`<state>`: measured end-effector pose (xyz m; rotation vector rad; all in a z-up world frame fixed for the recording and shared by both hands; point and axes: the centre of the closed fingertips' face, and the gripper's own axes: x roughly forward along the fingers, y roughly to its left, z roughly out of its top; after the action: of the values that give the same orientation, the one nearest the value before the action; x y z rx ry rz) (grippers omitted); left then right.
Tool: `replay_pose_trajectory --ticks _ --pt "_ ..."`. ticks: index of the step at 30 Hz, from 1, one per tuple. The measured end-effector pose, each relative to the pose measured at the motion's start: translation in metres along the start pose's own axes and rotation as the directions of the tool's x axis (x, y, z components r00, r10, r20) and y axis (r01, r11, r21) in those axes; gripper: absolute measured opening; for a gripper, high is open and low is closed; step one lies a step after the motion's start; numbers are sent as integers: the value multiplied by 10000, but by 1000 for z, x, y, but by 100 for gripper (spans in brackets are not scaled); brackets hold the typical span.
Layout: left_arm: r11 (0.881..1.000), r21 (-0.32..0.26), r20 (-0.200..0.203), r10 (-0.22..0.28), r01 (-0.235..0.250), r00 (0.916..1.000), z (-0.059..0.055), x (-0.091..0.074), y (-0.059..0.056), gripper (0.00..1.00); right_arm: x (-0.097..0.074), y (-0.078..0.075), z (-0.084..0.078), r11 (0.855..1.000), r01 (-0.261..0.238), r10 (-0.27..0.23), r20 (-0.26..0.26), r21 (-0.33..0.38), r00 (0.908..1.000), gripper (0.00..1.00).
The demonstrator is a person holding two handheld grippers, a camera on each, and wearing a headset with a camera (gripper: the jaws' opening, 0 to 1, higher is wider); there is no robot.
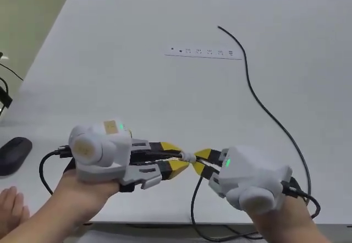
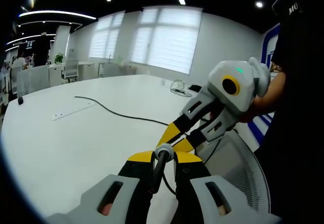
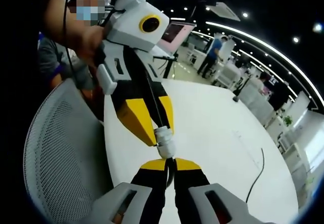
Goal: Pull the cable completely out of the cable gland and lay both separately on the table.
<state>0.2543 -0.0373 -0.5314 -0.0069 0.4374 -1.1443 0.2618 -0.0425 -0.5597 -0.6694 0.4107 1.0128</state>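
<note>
Left tool [image 1: 184,159]: yellow-tipped jaws pressed onto the cable gland [image 1: 190,157], in the air over the near edge of the table [image 1: 110,78]. In the left gripper view the gland's round grey head sits between the tips.
Right tool [image 1: 199,162]: jaws pinching the cable [image 3: 169,174] just beside the gland. Its tips face the left tool's and are almost touching them.
Cable gland: small and pale grey, held between the two tools, with the cable not yet out of it.
Cable: black and thin. It leaves the gland, passes through the right tool's jaws and hangs in a loop below the table edge.
Black lead [image 1: 258,97]: lies across the table from the far middle toward the right tool, with its near end hidden. Cannot tell whether it is the same cable.
Power strip [image 1: 203,52]: white, flat on the table, well apart from the tools. Its dark markings are too small to read.
Writing: white letters "MO" [image 2: 293,8] on dark cloth in the left gripper view, with the rest cut off.
Yellow label [image 1: 111,126]: on the left tool's body, with no legible text.
Green light [image 1: 226,162]: lit on the right tool's body.
Mesh chair [image 3: 61,148]: grey, beside the table edge.
</note>
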Motion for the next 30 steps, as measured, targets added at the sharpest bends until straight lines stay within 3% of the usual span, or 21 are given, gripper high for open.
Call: replay_pose_trajectory --ticks 10,18,28,30 --pt "10000 -18 113 -14 14 9999 3 -1 -4 15 -2 -4 -26 9955 113 -62 -532 945 9986 0" --pt "10000 -65 180 -40 41 9998 3 0 -9 15 -10 -12 -53 9809 391 -209 -962 1905 9951 0" --pt "9999 -93 200 -55 57 9998 4 1 -12 15 -15 -11 -74 9506 593 -286 -1041 3046 9942 0" --pt "9999 -87 200 -49 51 9998 4 1 -13 15 -17 -9 -76 9519 596 -310 -991 3005 9946 0"
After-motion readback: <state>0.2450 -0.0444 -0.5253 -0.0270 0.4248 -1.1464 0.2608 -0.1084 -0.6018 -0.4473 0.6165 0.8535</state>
